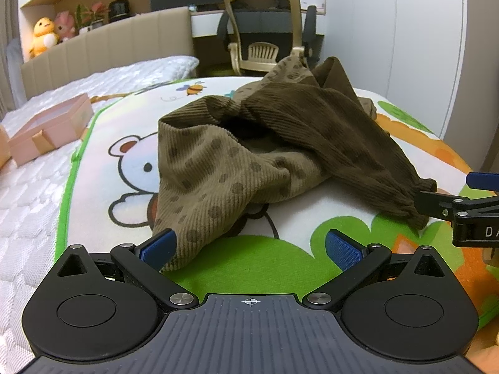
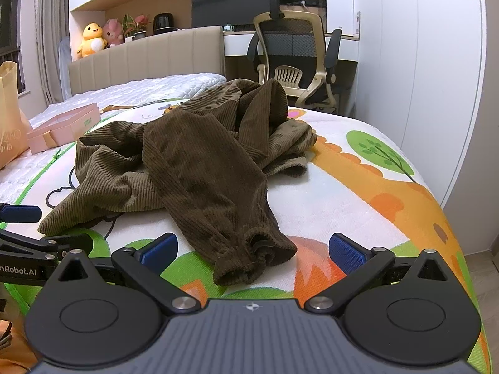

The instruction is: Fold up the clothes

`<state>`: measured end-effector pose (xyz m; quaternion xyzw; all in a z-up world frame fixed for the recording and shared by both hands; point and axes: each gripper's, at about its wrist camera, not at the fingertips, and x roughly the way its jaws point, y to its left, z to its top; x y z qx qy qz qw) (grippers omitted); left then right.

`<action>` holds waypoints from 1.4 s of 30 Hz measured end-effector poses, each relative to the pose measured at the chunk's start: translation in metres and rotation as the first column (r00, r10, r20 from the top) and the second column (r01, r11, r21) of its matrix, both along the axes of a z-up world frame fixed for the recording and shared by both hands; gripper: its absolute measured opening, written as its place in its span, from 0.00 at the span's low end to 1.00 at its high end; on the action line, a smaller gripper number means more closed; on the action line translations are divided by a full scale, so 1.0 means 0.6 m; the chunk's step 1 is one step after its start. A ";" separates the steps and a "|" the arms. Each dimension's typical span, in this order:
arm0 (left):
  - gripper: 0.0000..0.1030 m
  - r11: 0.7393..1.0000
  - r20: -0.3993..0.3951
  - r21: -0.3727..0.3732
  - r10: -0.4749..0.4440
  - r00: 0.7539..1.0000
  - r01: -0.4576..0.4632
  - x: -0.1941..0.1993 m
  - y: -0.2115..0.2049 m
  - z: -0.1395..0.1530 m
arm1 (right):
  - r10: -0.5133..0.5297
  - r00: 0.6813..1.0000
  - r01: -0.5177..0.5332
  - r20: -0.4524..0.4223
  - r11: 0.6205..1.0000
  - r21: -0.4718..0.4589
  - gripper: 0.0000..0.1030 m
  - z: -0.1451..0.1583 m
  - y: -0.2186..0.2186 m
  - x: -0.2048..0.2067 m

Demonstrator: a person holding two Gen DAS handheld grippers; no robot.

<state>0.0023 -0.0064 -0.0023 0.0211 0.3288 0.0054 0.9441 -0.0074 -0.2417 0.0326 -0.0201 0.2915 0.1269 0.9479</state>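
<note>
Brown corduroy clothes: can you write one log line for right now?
stage: pre-grasp | brown corduroy garment: crumpled on cartoon mat | left gripper: open, at hem | right gripper: open, at cuff

Beige padded headboard (image 2: 146, 54) runs across at eleven o'clock, with a yellow plush toy (image 2: 91, 39) and a pink plush toy (image 2: 113, 32) perched on the ledge behind it. At one o'clock, a mesh office chair (image 2: 296, 50) sits tucked against a white desk (image 2: 240, 42). White wardrobe panels (image 2: 421, 62) fill three o'clock, and curtains (image 2: 51, 31) hang at ten.
</note>
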 end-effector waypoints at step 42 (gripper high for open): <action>1.00 1.000 -0.011 -0.007 0.004 1.000 -0.004 0.002 0.001 -0.002 | 0.005 1.000 -0.005 -0.010 1.000 0.000 1.00 -0.003 0.002 0.001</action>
